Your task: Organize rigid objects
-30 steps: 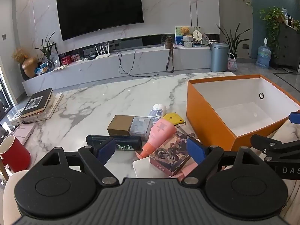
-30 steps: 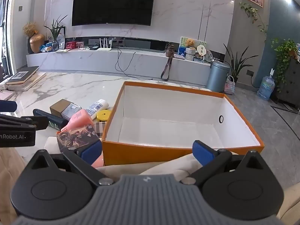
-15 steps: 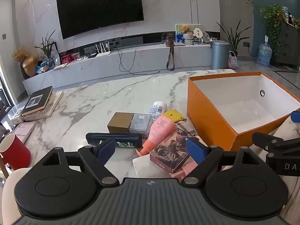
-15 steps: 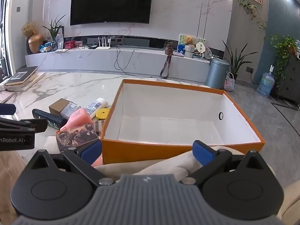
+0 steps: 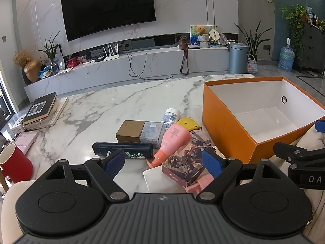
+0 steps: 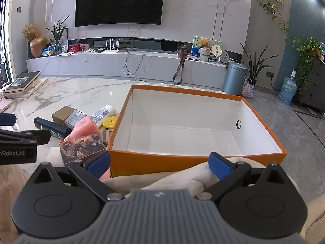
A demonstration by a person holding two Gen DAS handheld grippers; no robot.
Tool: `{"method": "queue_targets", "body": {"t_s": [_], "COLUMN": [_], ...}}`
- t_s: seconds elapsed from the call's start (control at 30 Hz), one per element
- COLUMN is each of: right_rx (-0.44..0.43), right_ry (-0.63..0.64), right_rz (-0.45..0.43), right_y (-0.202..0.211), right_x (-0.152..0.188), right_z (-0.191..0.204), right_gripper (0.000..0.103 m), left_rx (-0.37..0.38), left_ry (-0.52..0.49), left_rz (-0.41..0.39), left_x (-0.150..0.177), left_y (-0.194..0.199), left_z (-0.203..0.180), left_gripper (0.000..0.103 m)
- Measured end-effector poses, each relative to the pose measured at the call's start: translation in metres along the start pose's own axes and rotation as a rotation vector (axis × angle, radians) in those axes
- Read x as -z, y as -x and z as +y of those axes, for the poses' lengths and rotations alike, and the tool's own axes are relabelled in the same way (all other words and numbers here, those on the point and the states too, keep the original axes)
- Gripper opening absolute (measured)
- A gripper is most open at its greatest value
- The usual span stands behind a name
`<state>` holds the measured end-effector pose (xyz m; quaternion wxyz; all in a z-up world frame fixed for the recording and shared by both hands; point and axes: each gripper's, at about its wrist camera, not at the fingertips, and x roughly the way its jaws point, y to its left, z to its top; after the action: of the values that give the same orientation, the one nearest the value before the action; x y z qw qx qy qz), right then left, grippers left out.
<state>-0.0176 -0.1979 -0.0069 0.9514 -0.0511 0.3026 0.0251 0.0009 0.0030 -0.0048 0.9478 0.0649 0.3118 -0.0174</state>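
Orange box [image 6: 195, 158], open top, white inside, nothing in it, sits on right part of the marble desk [image 5: 113, 105]; small round hole in its right wall. Clutter pile just left of box: pink bottle [image 5: 172, 140] lying tilted, cap toward near side; illustrated card box [image 5: 182, 164] near it, resting partly on a white flat item [image 5: 154, 179]; black bottle [image 5: 121, 150] lying on its side to the left; brown box [image 5: 129, 130] touching a clear plastic box [image 5: 152, 132] behind; white tube [image 5: 170, 117] and yellow tape measure [image 5: 187, 123] at far side of pile, tape measure close to box wall. Left tool [image 5: 163, 162] spread wide open, holding nothing, hovering at near edge over the pile. Right tool [image 6: 159, 163] also wide open, holding nothing, in front of box's near wall above beige fabric [image 6: 182, 179]. Red cup [image 5: 14, 162] at far left near edge, stack of books [image 5: 40, 109] left further back.
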Motion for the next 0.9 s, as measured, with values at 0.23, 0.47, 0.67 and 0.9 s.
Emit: {"method": "queue_targets", "body": {"t_s": [0.23, 0.47, 0.67, 0.9], "right_rx": [0.0, 0.002, 0.002, 0.003], "right_ry": [0.0, 0.002, 0.002, 0.003], "right_rz": [0.001, 0.002, 0.002, 0.003], "right_y": [-0.0009, -0.0004, -0.0004, -0.0014], "right_x": [0.0005, 0.0004, 0.0002, 0.0013], "right_z": [-0.0002, -0.0005, -0.0005, -0.0008], "right_gripper": [0.101, 0.101, 0.101, 0.101], "left_rx": [0.001, 0.001, 0.001, 0.001], "left_ry": [0.0, 0.0, 0.0, 0.001], "left_rz": [0.001, 0.002, 0.003, 0.004], "left_x": [-0.0002, -0.0006, -0.0009, -0.0012], "left_y": [-0.0002, 0.0, 0.0002, 0.0003], "left_z": [0.0001, -0.0001, -0.0003, -0.0004], "left_gripper": [0.1, 0.1, 0.1, 0.1]}}
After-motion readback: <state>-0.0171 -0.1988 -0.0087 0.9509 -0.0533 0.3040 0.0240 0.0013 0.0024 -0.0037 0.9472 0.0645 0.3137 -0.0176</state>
